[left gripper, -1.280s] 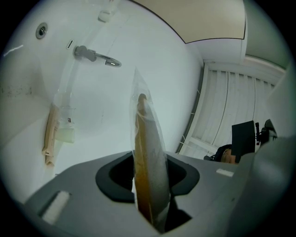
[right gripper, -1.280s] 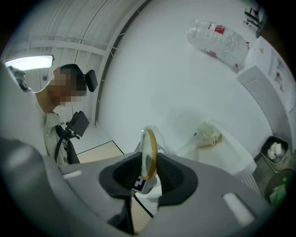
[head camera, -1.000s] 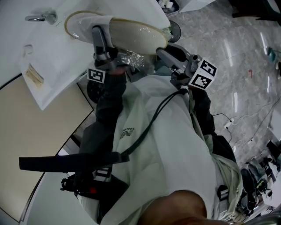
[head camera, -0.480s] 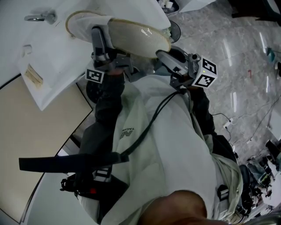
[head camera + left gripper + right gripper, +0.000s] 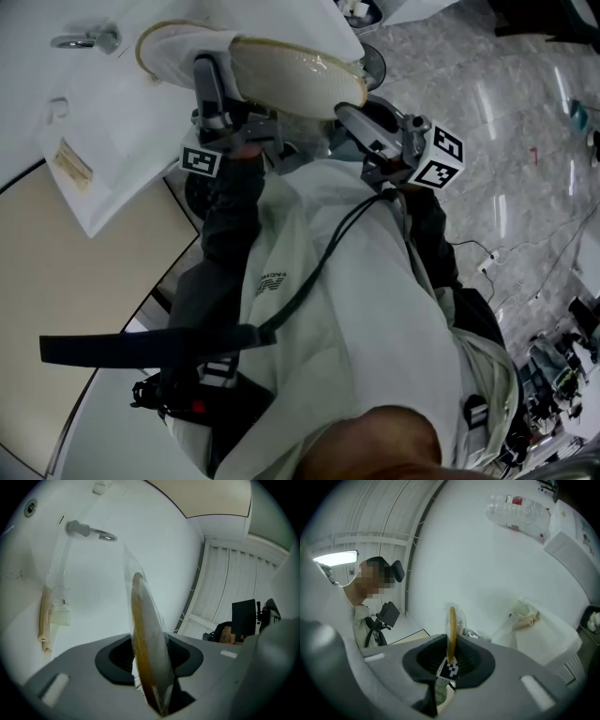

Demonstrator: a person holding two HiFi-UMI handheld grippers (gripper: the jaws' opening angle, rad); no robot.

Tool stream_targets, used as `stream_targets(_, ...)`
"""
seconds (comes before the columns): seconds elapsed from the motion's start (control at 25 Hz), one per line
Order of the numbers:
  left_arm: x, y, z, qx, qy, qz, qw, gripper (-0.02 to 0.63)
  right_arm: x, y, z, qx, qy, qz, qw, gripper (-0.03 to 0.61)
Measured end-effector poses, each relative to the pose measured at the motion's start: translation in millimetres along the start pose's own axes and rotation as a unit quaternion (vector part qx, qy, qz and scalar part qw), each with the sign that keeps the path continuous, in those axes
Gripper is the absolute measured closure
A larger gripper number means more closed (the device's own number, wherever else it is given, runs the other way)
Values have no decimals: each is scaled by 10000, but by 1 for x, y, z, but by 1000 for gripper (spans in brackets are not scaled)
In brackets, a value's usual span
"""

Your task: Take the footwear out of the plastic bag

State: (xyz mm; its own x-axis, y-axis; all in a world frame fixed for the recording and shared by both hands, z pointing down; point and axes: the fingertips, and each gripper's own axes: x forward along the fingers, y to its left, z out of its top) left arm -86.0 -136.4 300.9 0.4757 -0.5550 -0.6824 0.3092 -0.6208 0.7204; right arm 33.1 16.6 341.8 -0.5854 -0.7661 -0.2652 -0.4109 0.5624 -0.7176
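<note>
White, smooth and curved at its edge, the surface [image 5: 122, 103] fills the far left of the head view. To the right of it lies a floor [image 5: 506, 112] of pale veined stone. The left gripper view shows a wall of white slats [image 5: 229, 583] on the right.

A metal tap [image 5: 89, 529] is on the far part of the surface. To its left lies a clear packet [image 5: 47, 616] with something beige inside. In the right gripper view a crushed plastic bottle [image 5: 515, 510] lies at the far right of the surface, and a person [image 5: 363, 620] sits at the left. Nearest the head camera, the wearer's pale jacket [image 5: 356, 309] and a black cable [image 5: 328, 253] block most of the view below the grippers.

A cream-soled slipper [image 5: 286, 80], wrapped in a clear plastic bag [image 5: 459, 618], is held up off the surface between the two grippers. The left gripper [image 5: 152, 665] clamps the slipper edge-on through the plastic near its left end, and its jaws are set narrow around the sole. The right gripper [image 5: 449, 656] is at the slipper's right end. Its jaws have just been closing and now pinch the thin bagged rim that stands upright between them. The slipper is still inside the bag.
</note>
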Motion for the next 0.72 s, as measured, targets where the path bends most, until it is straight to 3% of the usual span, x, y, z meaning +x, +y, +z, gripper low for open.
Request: stream_targets(0.72, -9, -6, 11, -37, -336, -93, 9994, 470, -1, 15, -2, 42, -47, 336, 9994, 532)
